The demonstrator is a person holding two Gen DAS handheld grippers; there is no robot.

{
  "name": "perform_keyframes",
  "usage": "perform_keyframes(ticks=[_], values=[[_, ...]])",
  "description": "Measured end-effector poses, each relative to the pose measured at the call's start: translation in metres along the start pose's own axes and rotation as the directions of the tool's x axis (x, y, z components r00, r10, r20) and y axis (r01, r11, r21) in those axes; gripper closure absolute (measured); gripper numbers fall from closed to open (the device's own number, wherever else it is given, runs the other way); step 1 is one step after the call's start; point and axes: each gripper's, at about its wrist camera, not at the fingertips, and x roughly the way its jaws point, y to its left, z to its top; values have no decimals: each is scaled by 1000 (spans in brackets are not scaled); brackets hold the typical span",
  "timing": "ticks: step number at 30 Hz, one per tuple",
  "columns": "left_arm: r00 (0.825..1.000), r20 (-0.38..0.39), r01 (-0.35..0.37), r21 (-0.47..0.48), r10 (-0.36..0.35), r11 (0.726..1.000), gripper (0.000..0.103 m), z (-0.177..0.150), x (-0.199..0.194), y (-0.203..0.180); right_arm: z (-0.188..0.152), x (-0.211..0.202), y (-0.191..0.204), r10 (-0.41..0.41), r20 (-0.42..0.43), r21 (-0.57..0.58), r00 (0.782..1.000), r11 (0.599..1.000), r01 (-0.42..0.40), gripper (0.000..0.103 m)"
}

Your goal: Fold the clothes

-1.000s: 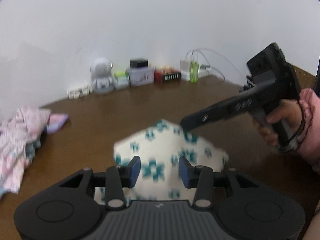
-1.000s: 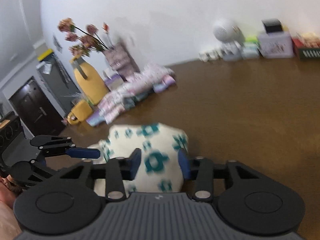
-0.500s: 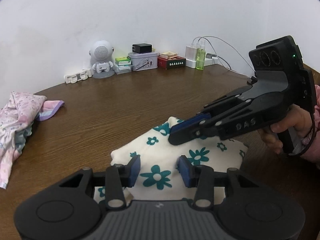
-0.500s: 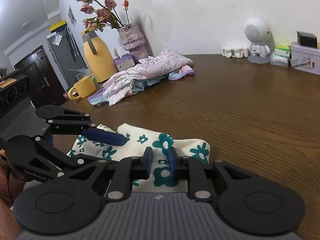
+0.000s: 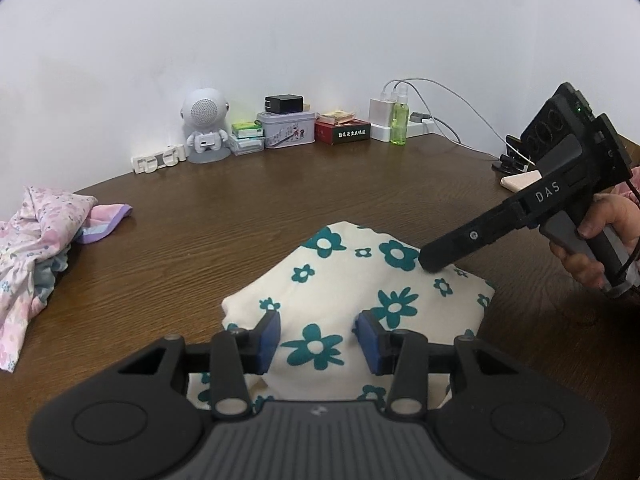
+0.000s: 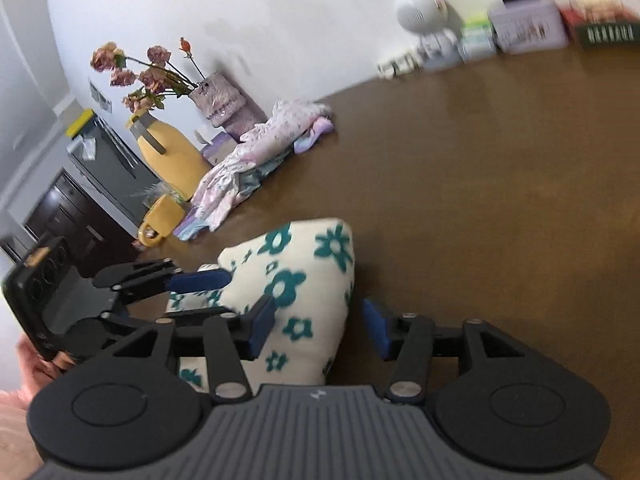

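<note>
Two views. Left wrist: the left gripper [image 5: 318, 338] stands spread over the folded floral garment [image 5: 360, 304] on the counter [image 5: 240, 220], pads clear of it. Right wrist: the right gripper [image 6: 318, 324] is opening around the garment's edge, pads apart from it.

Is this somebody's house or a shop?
Probably a home: a wooden table holds a flowered garment being folded, a vase of dried roses and a yellow jug, with a fridge beyond.
</note>
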Motion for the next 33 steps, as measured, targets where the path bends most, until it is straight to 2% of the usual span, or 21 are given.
perform_keyframes(ticks=[15,20,22,25,27,29,33], values=[[999,28,36,2,-36,999,62,-11,-5,6,-12,17,-1,84,-21,107,996,991,-81,51],[998,40,42,6,-42,999,62,-14,-5,7,-19,17,0,76,1,154,997,985,-75,57],[998,44,48,15,-48,999,61,-14,-6,7,-20,20,0,73,-1,181,997,981,-72,67],[996,48,74,40,-75,996,59,-12,-16,10,-21,22,-2,77,-3,214,997,974,-75,75],[994,43,100,55,-102,994,50,-12,-22,12,-19,21,0,76,2,204,997,976,-75,76],[992,24,125,83,-127,989,46,-13,-26,12,-16,20,3,67,3,186,998,980,-66,76],[991,-15,134,183,-134,974,44,-14,-24,3,-7,20,10,50,-28,142,998,989,-46,76]])
